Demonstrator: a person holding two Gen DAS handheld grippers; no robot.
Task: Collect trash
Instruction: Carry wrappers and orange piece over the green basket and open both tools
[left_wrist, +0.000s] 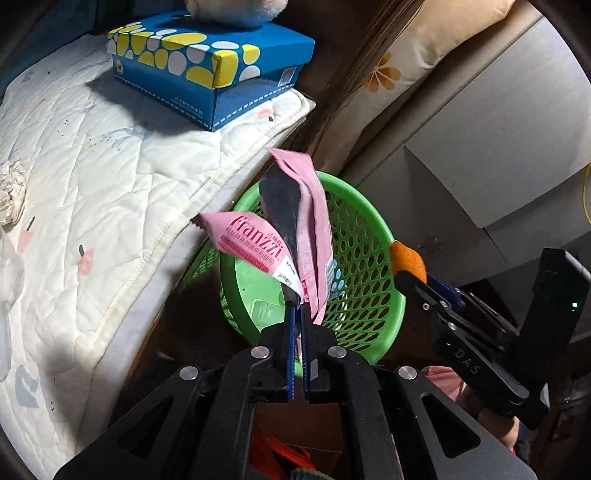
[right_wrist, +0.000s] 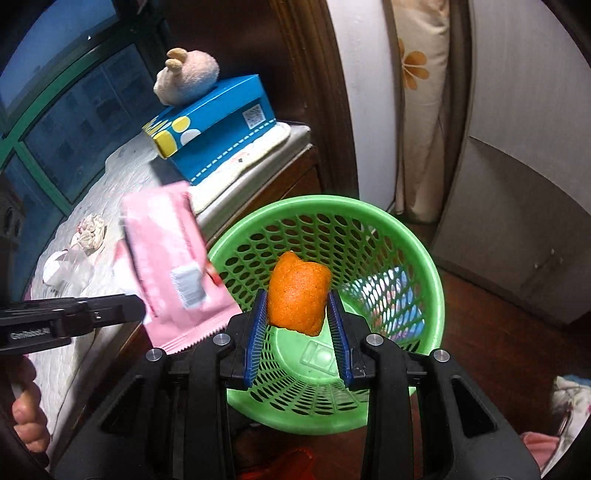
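My left gripper (left_wrist: 297, 306) is shut on a pink Franzzi snack wrapper (left_wrist: 258, 243), held above the near rim of the green perforated bin (left_wrist: 365, 258). The wrapper also shows in the right wrist view (right_wrist: 170, 266), left of the bin (right_wrist: 424, 258). My right gripper (right_wrist: 297, 291) is shut on an orange peel (right_wrist: 297, 291), held over the bin's opening. The peel and right gripper (left_wrist: 406, 266) also show at the bin's right rim in the left wrist view. A crumpled tissue (right_wrist: 90, 232) lies on the quilted mattress (left_wrist: 92, 177); it also shows at the left wrist view's left edge (left_wrist: 11, 192).
A blue dotted tissue box (left_wrist: 210, 70) with a plush toy (right_wrist: 186, 79) on top sits at the mattress corner. Clear plastic scraps (right_wrist: 62, 269) lie near the tissue. Grey cabinet doors (right_wrist: 517, 221) and a flowered curtain (right_wrist: 417, 92) stand behind the bin. The floor is dark wood (right_wrist: 498, 332).
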